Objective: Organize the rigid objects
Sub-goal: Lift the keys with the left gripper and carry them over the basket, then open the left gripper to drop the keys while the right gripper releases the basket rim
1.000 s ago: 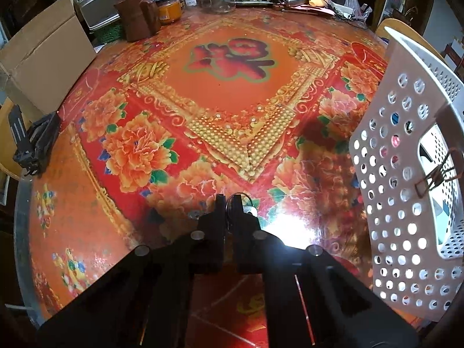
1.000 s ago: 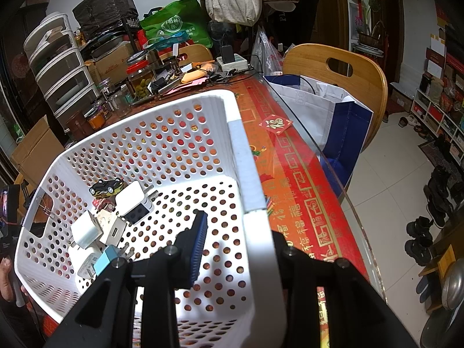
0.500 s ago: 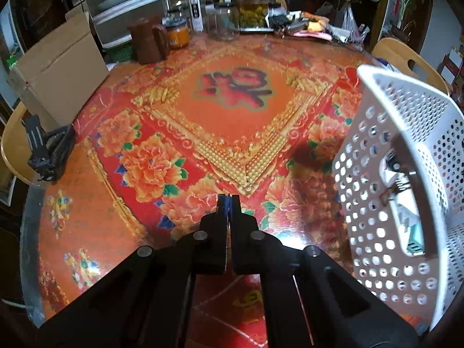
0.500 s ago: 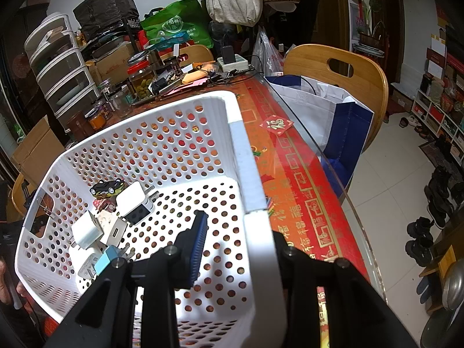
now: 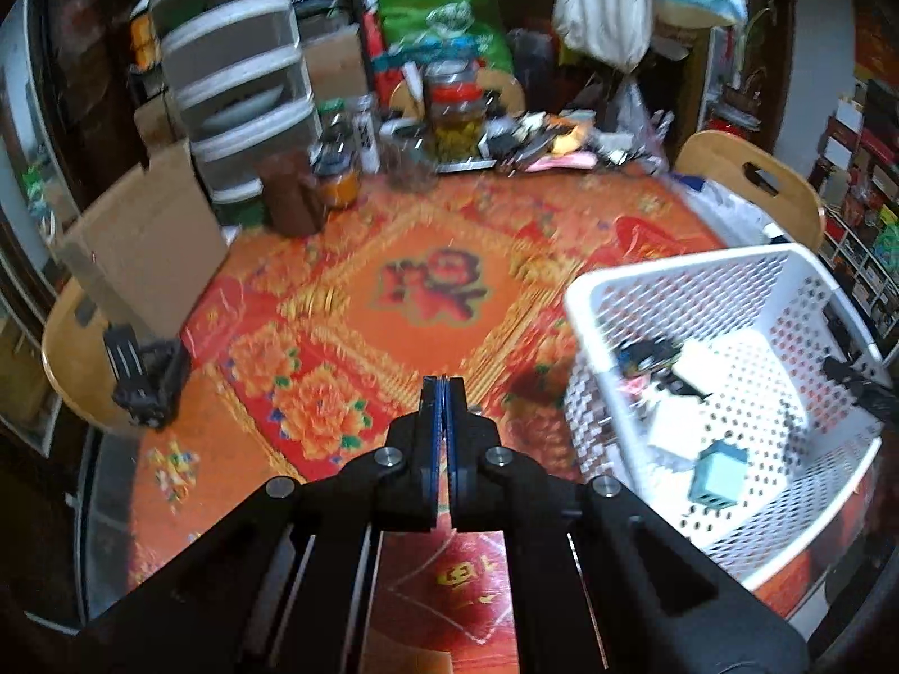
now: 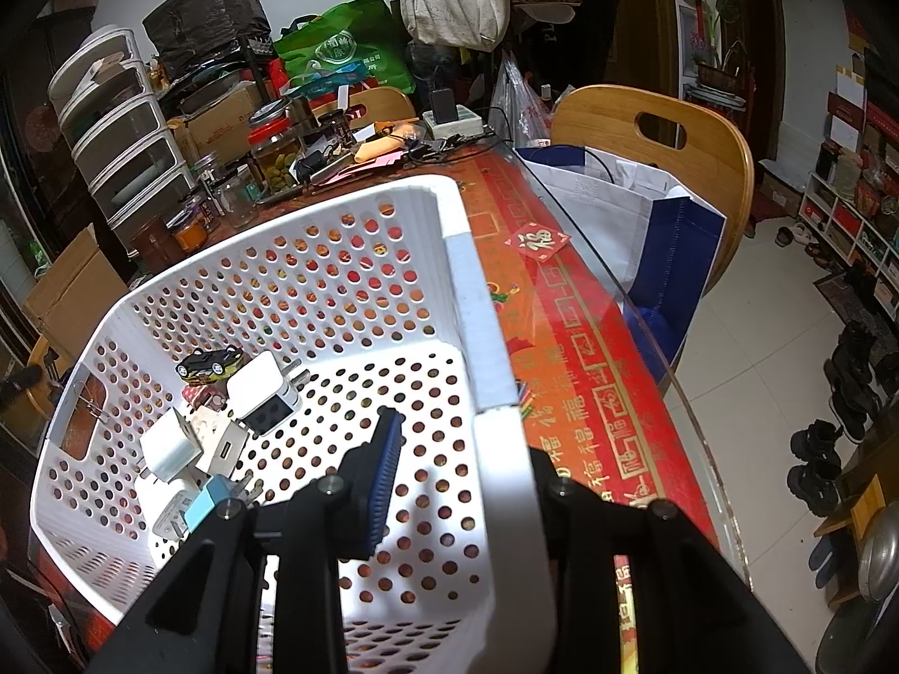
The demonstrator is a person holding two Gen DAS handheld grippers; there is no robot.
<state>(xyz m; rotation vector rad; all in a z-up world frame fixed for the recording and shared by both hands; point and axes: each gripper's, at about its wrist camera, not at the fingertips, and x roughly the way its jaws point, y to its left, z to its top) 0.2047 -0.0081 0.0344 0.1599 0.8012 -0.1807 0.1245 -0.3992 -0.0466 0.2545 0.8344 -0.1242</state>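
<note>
Red floral tablecloth (image 5: 438,292), white basket (image 6: 477,303), wooden chair (image 6: 657,135), cluttered shelves (image 5: 236,84)

The left gripper (image 5: 444,387) has risen and tipped back from the table (image 5: 348,337): a second ago it was low over the cloth with something small, seemingly a ring, at its tips; now the jaws meet with nothing visible between them (the picture is blurred). Its view now looks down into the basket (image 5: 663,275), where before it saw the outer wall.
</note>
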